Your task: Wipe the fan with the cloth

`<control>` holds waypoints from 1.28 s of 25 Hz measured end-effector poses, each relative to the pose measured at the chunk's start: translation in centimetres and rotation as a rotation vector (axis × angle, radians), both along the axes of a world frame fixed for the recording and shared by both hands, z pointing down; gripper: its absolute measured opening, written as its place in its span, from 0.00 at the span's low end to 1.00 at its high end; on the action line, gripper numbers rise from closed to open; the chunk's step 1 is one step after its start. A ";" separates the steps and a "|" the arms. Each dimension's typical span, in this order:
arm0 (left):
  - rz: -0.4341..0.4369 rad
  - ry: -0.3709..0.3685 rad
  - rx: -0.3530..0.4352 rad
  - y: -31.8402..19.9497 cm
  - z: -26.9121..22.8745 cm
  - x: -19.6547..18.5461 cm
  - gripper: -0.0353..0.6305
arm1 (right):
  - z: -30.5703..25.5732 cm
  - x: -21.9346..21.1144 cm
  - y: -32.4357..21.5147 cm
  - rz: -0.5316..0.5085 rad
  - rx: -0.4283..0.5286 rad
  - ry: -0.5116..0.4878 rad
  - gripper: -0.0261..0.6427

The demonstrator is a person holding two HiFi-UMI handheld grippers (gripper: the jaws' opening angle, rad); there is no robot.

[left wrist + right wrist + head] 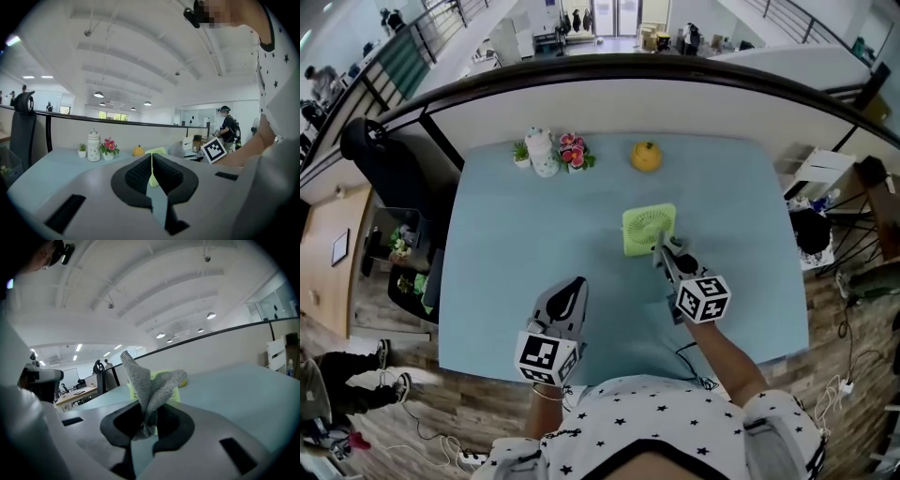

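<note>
Nearest the person, the left gripper (152, 165) hovers low over the front part of the pale blue worktop (516, 244). Its fingers are pressed together with nothing between them. It is well apart from the task's things, and I judge it is parked there so that it does not get in the way of the wiping.

Just beyond and to the right, the right gripper (664, 255) reaches forward with its fingers clamped on a grey cloth (148, 383). The cloth is pinched at its lower end, so a loose bunch of folds stands up past the fingertips. That hold seems meant to offer a soft free end to the fan rather than the hard fingers.

Directly ahead of that cloth is the fan (650, 230), a small green square one lying near the middle of the worktop, a little right of centre. The right gripper's tip is at the fan's near edge. The views do not settle whether the cloth is touching it. The wipe itself looks to be at its start or about to begin.

Farthest off, along the back edge, stand a small potted plant (521, 153), a white jar (541, 150), a pot of pink flowers (574, 153) and, apart to the right, a yellow ornament (646, 156), all clear of the working area.
</note>
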State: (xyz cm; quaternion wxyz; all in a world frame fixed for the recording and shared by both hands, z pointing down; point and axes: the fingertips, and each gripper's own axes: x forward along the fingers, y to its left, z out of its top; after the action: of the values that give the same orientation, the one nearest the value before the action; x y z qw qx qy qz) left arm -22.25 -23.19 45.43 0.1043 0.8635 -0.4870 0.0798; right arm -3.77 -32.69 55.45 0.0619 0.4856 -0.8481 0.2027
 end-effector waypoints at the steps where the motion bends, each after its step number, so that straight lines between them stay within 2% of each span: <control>1: 0.005 -0.002 0.002 0.0 -0.1 0.2 0.10 | -0.8 -0.1 0.2 -0.005 0.012 -0.016 0.12; 6: 0.019 0.007 -0.001 0.2 -0.4 1.4 0.10 | -4.1 0.0 1.5 -0.019 0.059 -0.094 0.12; 13: 0.079 0.014 0.001 0.6 -1.4 5.7 0.10 | -7.9 2.2 4.2 -0.031 0.103 -0.161 0.12; 17: 0.110 0.002 0.019 1.0 -2.3 7.8 0.10 | -10.3 3.9 5.8 -0.030 0.143 -0.183 0.12; 23: 0.109 -0.014 0.030 1.5 -3.2 9.3 0.10 | -12.7 5.8 7.6 -0.035 0.182 -0.184 0.12; 32: 0.096 -0.047 0.007 2.7 -2.8 10.0 0.10 | -13.2 6.9 9.0 -0.049 0.184 -0.210 0.11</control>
State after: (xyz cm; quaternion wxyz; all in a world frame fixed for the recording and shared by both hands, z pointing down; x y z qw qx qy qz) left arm -12.23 -20.47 42.58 0.0859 0.8840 -0.4478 0.1030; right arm 3.09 -23.66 42.21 -0.0667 0.4445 -0.8765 0.1722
